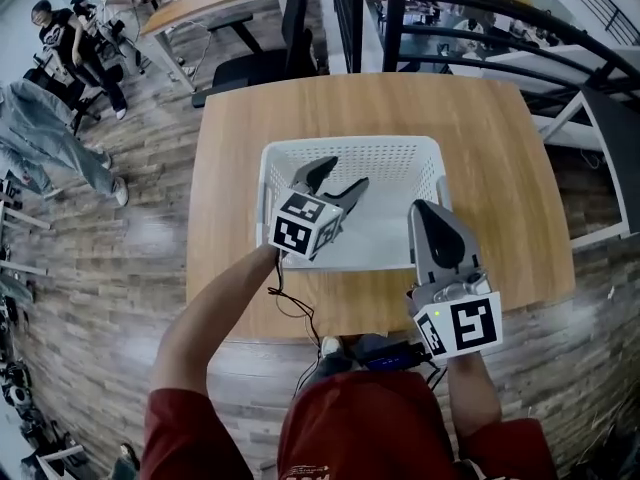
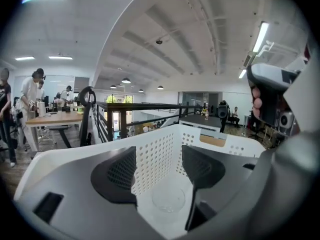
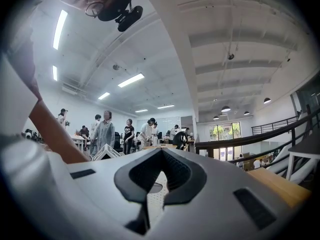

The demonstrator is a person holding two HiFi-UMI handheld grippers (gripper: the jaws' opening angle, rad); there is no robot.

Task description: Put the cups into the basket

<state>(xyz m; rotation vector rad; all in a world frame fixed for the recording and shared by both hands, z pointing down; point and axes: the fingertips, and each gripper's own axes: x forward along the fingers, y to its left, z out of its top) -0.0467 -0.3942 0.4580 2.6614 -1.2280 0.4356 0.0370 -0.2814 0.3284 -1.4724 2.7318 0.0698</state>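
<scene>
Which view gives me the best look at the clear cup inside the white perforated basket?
The left gripper view: the clear cup sits on the white perforated basket's floor, below the left gripper's open jaws. Head and right gripper views don't show it.

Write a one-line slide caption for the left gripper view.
Open left claw hovers over a clear cup lying on the floor of the white basket.

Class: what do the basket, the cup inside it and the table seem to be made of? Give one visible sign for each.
Basket: white matt plastic, probably moulded; its walls carry regular rows of small holes.
Cup: clear, glass or plastic, cannot tell; the basket floor shows through it.
Table: pale wood or wood-look laminate; grain streaks, smooth top.
</scene>
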